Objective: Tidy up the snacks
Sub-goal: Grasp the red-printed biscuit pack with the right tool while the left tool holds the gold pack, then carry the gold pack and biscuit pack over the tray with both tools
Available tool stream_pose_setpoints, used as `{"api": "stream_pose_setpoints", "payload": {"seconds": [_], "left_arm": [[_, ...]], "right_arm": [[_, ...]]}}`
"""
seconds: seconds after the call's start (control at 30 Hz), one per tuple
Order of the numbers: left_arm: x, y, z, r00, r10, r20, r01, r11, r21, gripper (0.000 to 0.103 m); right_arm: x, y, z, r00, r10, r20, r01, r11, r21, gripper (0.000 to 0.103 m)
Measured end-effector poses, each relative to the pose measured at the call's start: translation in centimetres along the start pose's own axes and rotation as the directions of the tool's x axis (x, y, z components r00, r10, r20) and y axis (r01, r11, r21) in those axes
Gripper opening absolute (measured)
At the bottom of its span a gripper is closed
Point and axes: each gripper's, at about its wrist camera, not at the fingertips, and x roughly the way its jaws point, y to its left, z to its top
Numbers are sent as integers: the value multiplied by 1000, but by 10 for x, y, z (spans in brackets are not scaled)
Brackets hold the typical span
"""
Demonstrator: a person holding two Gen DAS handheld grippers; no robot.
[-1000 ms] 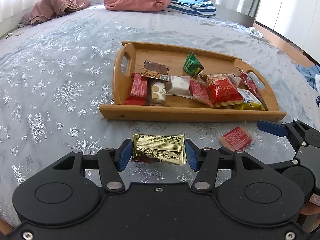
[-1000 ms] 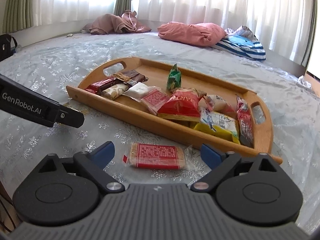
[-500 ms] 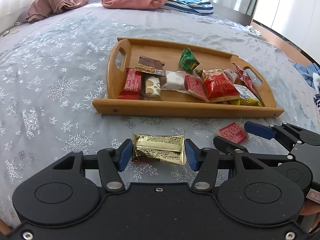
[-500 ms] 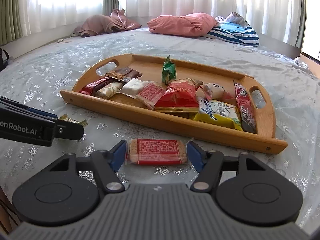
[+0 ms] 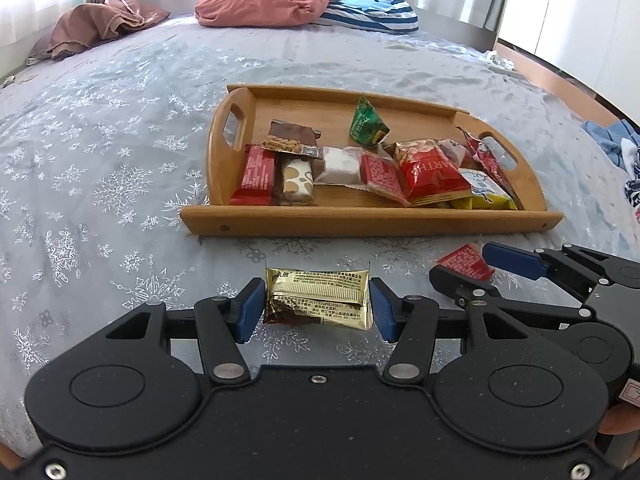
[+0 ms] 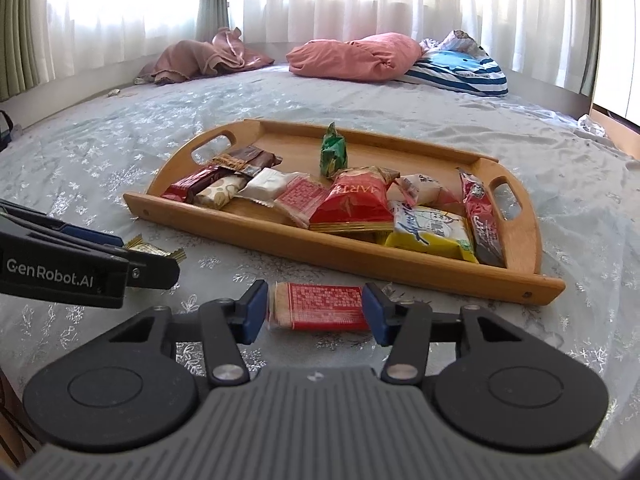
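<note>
My left gripper (image 5: 316,310) is shut on a gold snack packet (image 5: 318,298), its blue pads pressing both short ends just above the bed cover. To its right, my right gripper (image 5: 460,264) has its jaws closing on a red cracker packet (image 5: 464,260). In the right wrist view that red cracker packet (image 6: 320,306) sits between the pads of the right gripper (image 6: 316,310), which touch both ends. The wooden tray (image 5: 360,222) lies just beyond both grippers and holds several snack packets. The left gripper (image 6: 148,254) with the gold packet (image 6: 154,248) shows at the left.
The tray (image 6: 320,250) rests on a grey snowflake bed cover (image 5: 100,160). A pink pillow (image 5: 264,2), a striped pillow (image 5: 368,12) and a brown cloth (image 5: 100,24) lie at the far edge. Blue clothing (image 5: 616,140) lies off the right side.
The right gripper's jaws have closed from wide apart onto the ends of the red cracker packet. The left gripper keeps its hold on the gold packet.
</note>
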Motion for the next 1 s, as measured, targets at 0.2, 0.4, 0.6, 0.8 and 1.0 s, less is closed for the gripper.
{"api": "stream_pose_setpoints", "payload": {"seconds": [0.2,0.4,0.6,0.8,1.0], "left_arm": [[1,-1,-2,1000,1,-5,-1,1000,9,54],[2,-2,-3,1000,3,-7,-3,1000,13,54],[5,-5,-4,1000,2,-13,-2,1000,15,54],[7,-8,-5,1000,0,-14,0,1000,19,54],[8,-11,-5,1000,-1,-15,1,1000,25,54]], "right_arm": [[5,-2,-1,1000,-25,-1,25,1000,5,78],[12,-8,0,999,-38,-13,39,999,36,82],[19,-7,-1,997,-66,-32,68,997,43,84],[20,-7,-3,997,-77,-31,79,995,65,83],[17,-7,-5,998,-63,-25,65,996,65,71]]}}
